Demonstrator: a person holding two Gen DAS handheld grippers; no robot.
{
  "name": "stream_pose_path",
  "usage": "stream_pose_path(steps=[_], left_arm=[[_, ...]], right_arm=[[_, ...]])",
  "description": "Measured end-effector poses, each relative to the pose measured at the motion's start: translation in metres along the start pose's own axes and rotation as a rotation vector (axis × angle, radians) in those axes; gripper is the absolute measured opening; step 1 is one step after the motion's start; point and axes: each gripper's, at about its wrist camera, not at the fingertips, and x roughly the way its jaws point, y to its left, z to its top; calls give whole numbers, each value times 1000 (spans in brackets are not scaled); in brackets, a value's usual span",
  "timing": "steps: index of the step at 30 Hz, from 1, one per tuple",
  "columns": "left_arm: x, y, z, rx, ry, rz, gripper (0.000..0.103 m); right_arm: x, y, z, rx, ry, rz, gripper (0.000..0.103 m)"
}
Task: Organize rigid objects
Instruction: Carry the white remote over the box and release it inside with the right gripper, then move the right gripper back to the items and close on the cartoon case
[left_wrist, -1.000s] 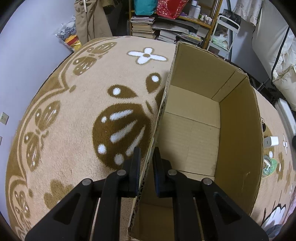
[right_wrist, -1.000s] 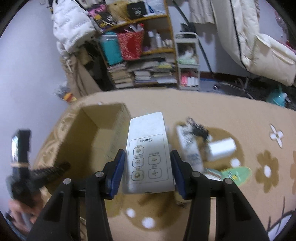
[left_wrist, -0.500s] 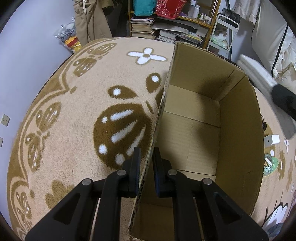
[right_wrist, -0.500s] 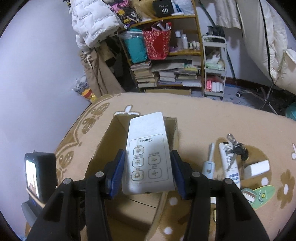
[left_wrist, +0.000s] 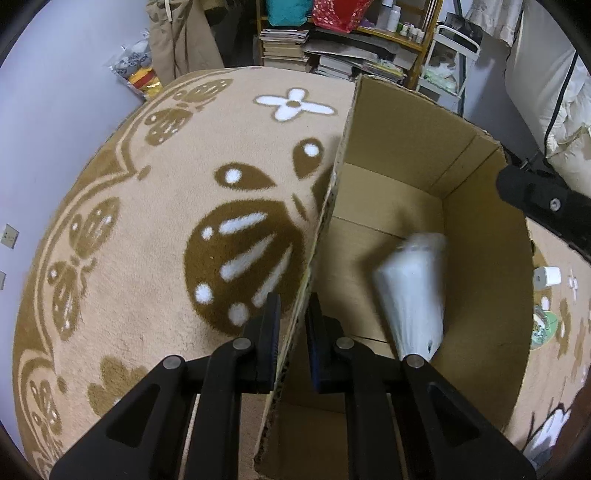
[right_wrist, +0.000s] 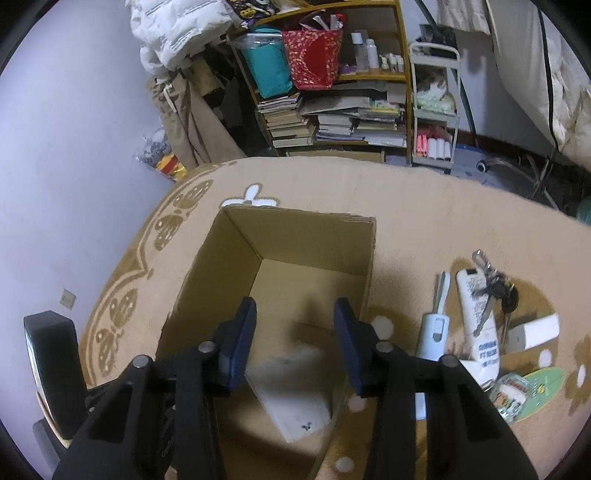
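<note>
Left tool (left_wrist: 293, 334): clamped on the near wall of the box (left_wrist: 484, 280), one finger outside, one inside.
Box (right_wrist: 291, 240): stood open on the rug (left_wrist: 147, 229).
Remote (left_wrist: 412, 291): seen blurred inside the box, white, beside its right wall; whether it rests on the floor of the box cannot be told.
Right tool (right_wrist: 294, 336): held above the box, fingers apart, nothing gripped.
Right of box: another remote (right_wrist: 476, 314), keys (right_wrist: 496, 288) and a white block (right_wrist: 539, 330) laid on the rug.
</note>
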Motion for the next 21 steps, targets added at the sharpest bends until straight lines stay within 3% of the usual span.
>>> stream_pose_path(steps=[8,10,12,17,21], left_arm=[[1,5,1,-9,-3,-11,12],[1,4,0,-4,-4,-6,12],[1,5,0,-4,-5,-6,12],[1,4,0,-2,-6,-5,12],[0,4,0,-6,-6,-8,13]], right_arm=[[-16,-2,0,-54,-23,-22,47],[-20,-6,-1,-56,-25,-31,53],[-25,-14,-2,-46,-29,-39,69],[-33,-38,-8,-34,-35,-77,81],[-31,-62,-17,-19,-4,-117,85]])
